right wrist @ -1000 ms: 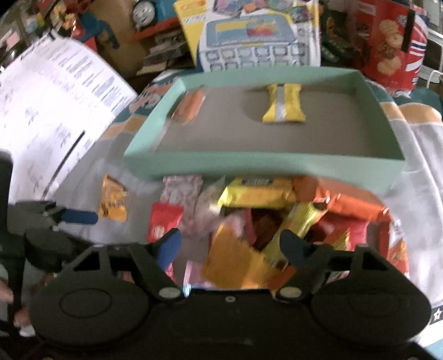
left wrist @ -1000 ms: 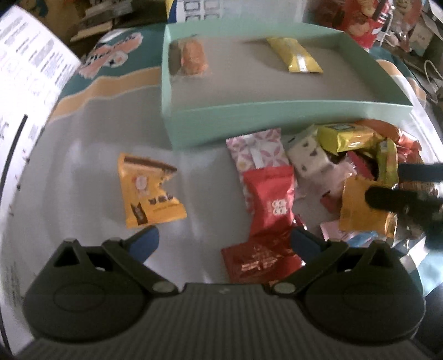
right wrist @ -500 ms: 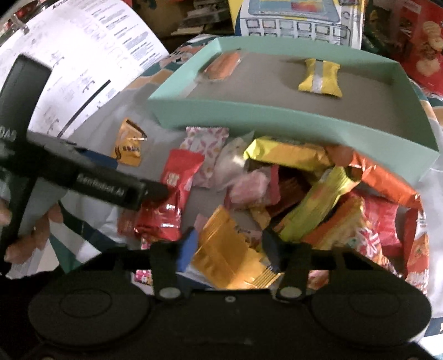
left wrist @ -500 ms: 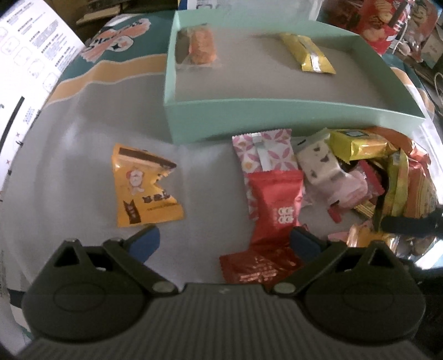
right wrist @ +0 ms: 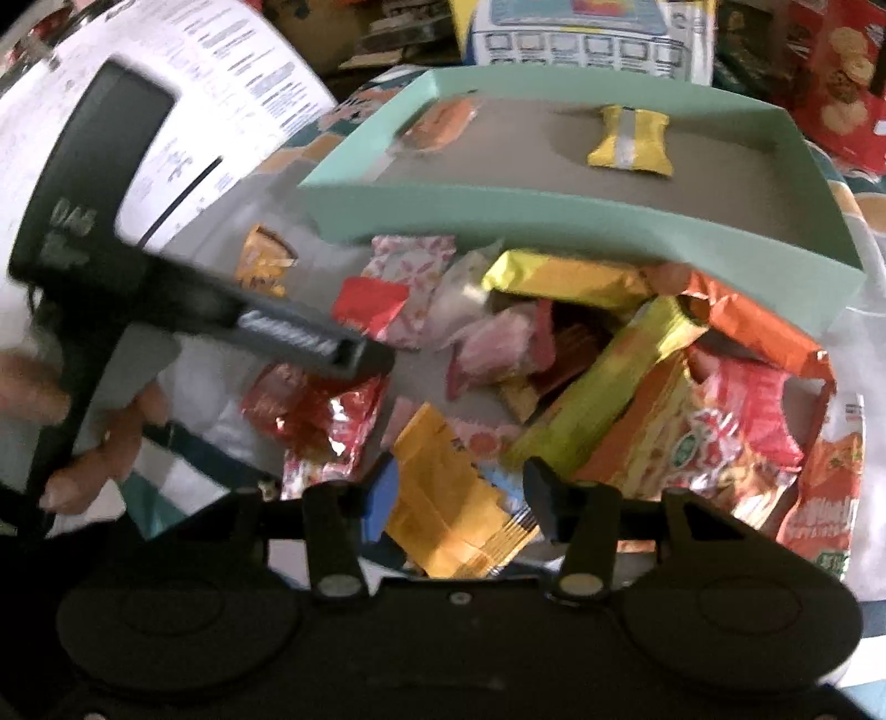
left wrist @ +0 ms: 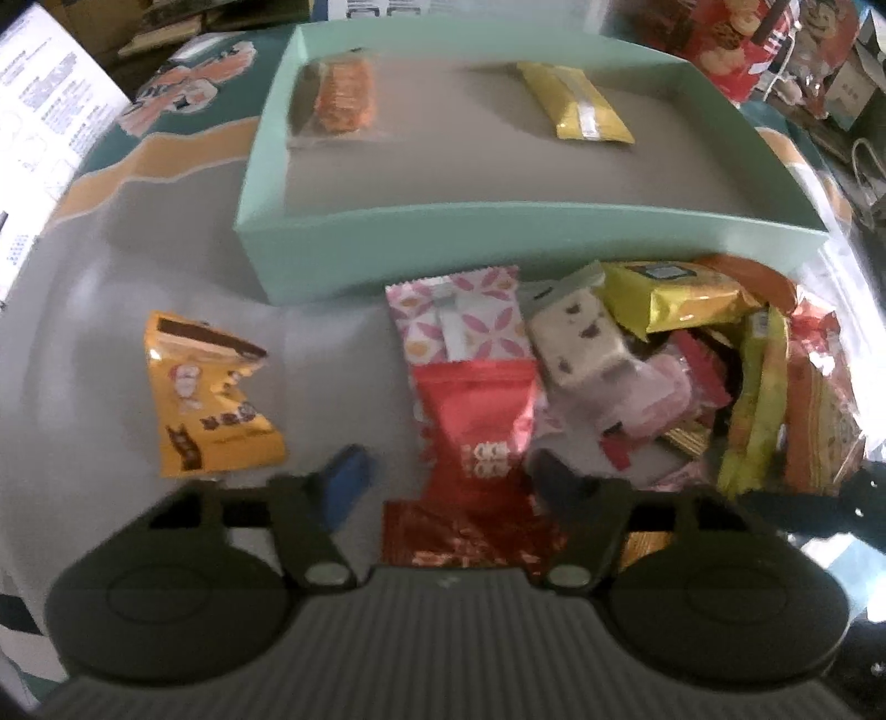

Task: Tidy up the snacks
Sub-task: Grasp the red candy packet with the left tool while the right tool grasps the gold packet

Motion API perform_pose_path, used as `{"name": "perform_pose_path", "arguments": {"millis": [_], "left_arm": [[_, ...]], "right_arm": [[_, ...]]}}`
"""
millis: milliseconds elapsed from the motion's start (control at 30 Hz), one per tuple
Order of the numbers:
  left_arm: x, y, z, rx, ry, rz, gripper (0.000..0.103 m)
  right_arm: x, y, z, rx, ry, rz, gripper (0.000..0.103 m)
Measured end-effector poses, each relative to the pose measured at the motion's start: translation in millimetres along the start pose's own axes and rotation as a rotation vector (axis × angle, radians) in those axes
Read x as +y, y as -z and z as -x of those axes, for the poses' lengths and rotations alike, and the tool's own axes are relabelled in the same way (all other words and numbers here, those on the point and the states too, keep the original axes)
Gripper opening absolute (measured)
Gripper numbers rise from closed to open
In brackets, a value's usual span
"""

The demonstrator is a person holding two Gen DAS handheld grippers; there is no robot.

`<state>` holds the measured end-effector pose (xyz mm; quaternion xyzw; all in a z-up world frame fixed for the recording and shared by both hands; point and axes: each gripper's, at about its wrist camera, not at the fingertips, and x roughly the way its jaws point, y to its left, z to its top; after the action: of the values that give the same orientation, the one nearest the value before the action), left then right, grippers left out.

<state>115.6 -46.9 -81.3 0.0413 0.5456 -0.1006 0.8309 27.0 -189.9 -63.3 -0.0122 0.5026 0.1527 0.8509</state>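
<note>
A mint-green tray (left wrist: 498, 243) holds an orange snack (left wrist: 343, 99) and a yellow packet (left wrist: 576, 108). In front of it lies a pile of snack packets (right wrist: 637, 376). My left gripper (left wrist: 451, 487) is partly closed around a red packet (left wrist: 482, 426) and a shiny red foil packet (left wrist: 470, 537), jaws not pressed tight. My right gripper (right wrist: 459, 493) has its jaws on both sides of an orange-yellow packet (right wrist: 454, 498) at the pile's near edge. A lone orange packet (left wrist: 205, 399) lies left of the pile.
A white printed sheet (right wrist: 194, 111) lies at the left. Red snack boxes (right wrist: 830, 77) and a picture box (right wrist: 587, 33) stand behind the tray. The left gripper's body (right wrist: 205, 310) and the hand holding it cross the right wrist view.
Both grippers' jaws have narrowed. The left one moved forward over the red packets; the right one dropped onto the orange-yellow packet and closed in on it.
</note>
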Motion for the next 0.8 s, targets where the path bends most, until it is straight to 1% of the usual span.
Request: {"name": "perform_pose_path", "arguments": {"millis": [33, 67, 133, 200, 333, 467, 500, 533, 600, 667, 700, 733, 800], "left_arm": [[-1, 1, 2, -0.014, -0.016, -0.016, 0.034], [0, 2, 3, -0.019, -0.026, -0.025, 0.035], [8, 2, 4, -0.011, -0.002, -0.009, 0.034], [18, 3, 4, -0.007, -0.008, 0.008, 0.034], [38, 8, 8, -0.002, 0.004, 0.046, 0.035], [51, 12, 10, -0.008, 0.007, 0.077, 0.036], [53, 14, 11, -0.008, 0.007, 0.08, 0.038], [53, 15, 12, -0.008, 0.003, 0.082, 0.043], [54, 19, 13, -0.008, -0.007, 0.077, 0.049], [53, 23, 13, -0.009, -0.019, 0.068, 0.052], [53, 24, 14, -0.01, -0.023, 0.065, 0.052], [52, 25, 14, -0.013, -0.029, 0.064, 0.052], [48, 25, 14, -0.014, -0.045, 0.057, 0.049]], "right_arm": [[2, 2, -3, 0.012, 0.001, 0.005, 0.052], [3, 5, -6, 0.024, 0.002, 0.009, 0.052], [5, 9, -9, 0.034, 0.004, 0.017, 0.056], [9, 10, -8, 0.03, 0.013, 0.03, 0.058], [14, 9, -2, 0.014, 0.009, 0.04, 0.059], [22, 12, -7, 0.035, 0.028, 0.087, 0.059], [24, 14, -8, 0.037, 0.037, 0.095, 0.06], [26, 16, -10, 0.036, 0.048, 0.098, 0.06], [31, 21, -13, 0.03, 0.074, 0.112, 0.06], [40, 25, -13, 0.018, 0.106, 0.15, 0.053], [42, 26, -12, 0.015, 0.1, 0.148, 0.045], [42, 25, -11, 0.012, 0.103, 0.138, 0.04], [36, 23, -10, 0.016, 0.093, 0.087, 0.036]]}}
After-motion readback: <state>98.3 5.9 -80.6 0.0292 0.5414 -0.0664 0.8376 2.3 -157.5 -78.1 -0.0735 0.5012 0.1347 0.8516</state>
